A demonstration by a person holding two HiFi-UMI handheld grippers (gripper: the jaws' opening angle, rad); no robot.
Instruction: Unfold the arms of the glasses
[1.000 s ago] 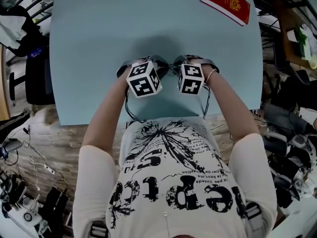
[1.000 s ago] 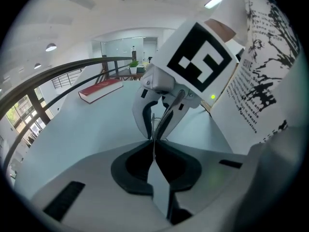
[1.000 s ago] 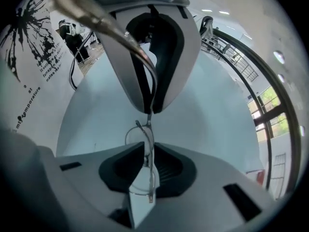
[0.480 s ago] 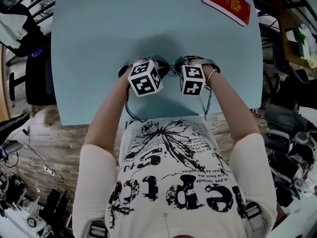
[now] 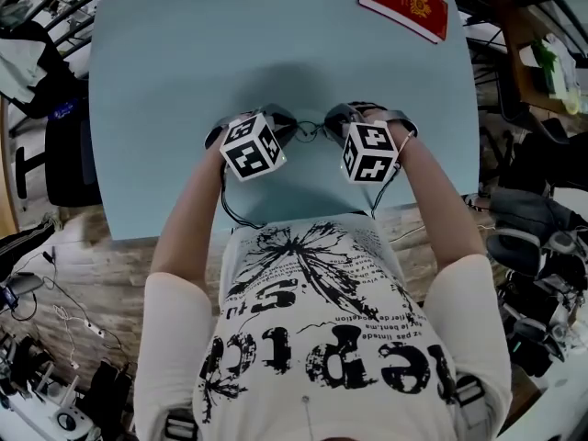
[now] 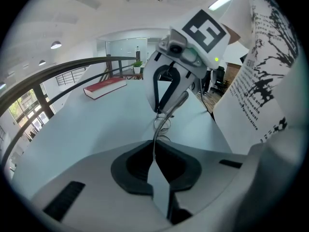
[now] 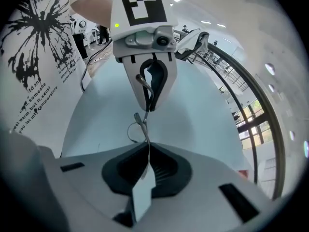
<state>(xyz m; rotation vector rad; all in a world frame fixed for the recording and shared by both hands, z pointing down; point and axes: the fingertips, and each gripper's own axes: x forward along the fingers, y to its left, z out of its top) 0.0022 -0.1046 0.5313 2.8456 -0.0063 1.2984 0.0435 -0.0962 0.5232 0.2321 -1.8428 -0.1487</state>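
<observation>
A thin wire-framed pair of glasses (image 5: 311,130) is held between my two grippers over the middle of the light blue table (image 5: 184,62). My left gripper (image 6: 154,151) is shut on one thin end of the glasses (image 6: 161,123). My right gripper (image 7: 146,153) has just been closing, and one thin arm of the glasses (image 7: 138,124) is now pinched between its pads. In the head view the left gripper (image 5: 283,130) and right gripper (image 5: 334,119) face each other, and their marker cubes and the hands hide much of the frame.
A red book (image 5: 404,3) lies at the table's far right corner, also in the left gripper view (image 6: 104,87). The person's white printed shirt is at the near table edge. Chairs, cables and equipment crowd the floor on both sides.
The right gripper has risen a little with the glasses arm. In the head view the two marker cubes now stand further apart than before. The left gripper has stayed almost still.
</observation>
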